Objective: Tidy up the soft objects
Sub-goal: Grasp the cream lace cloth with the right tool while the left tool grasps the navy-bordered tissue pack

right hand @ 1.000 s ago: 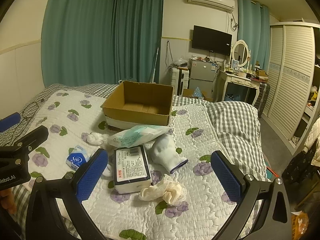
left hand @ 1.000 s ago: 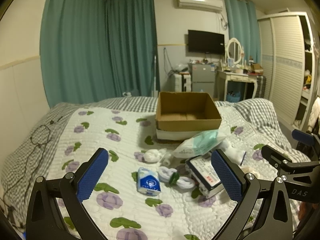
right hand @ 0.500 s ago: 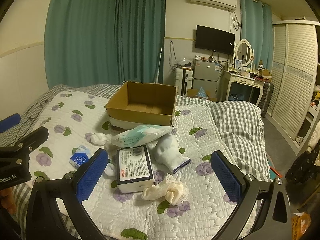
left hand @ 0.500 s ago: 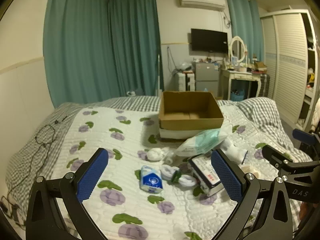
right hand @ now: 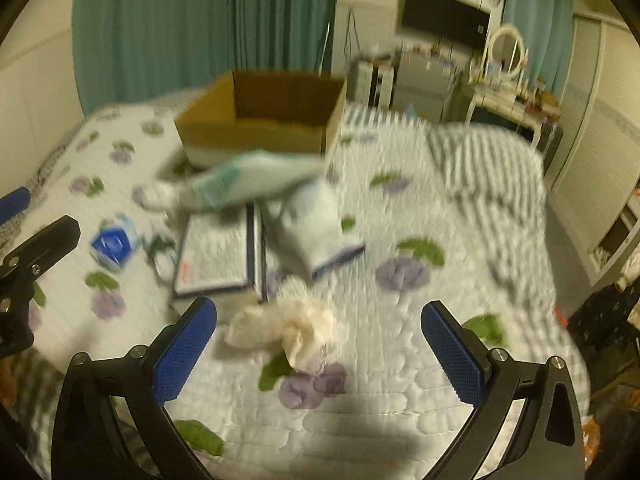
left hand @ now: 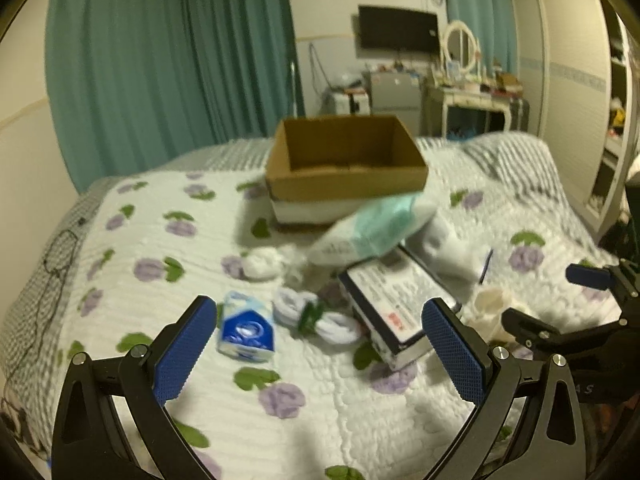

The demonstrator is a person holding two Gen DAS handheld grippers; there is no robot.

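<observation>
Soft items lie on the flowered quilt in front of an open cardboard box (left hand: 344, 160), which also shows in the right wrist view (right hand: 264, 120). My left gripper (left hand: 320, 344) is open and empty above a blue tissue pack (left hand: 246, 330) and a white sock roll (left hand: 316, 316). A dark-edged flat pack (left hand: 400, 300) lies under a green-white plastic bag (left hand: 376, 224). My right gripper (right hand: 320, 348) is open and empty just above a cream crumpled cloth (right hand: 292, 328). A white sock (right hand: 316, 228) lies behind it, beside the flat pack (right hand: 216, 252).
A small white bundle (left hand: 262, 262) lies near the box. A black cable (left hand: 56, 256) lies at the bed's left edge. A grey checked blanket (right hand: 488, 168) covers the right side. A wardrobe (left hand: 576, 80) and dressing table (left hand: 472, 96) stand beyond the bed.
Both grippers have moved forward and down toward the items, which now look larger. The right gripper has closed in on the cream cloth. Both stay open.
</observation>
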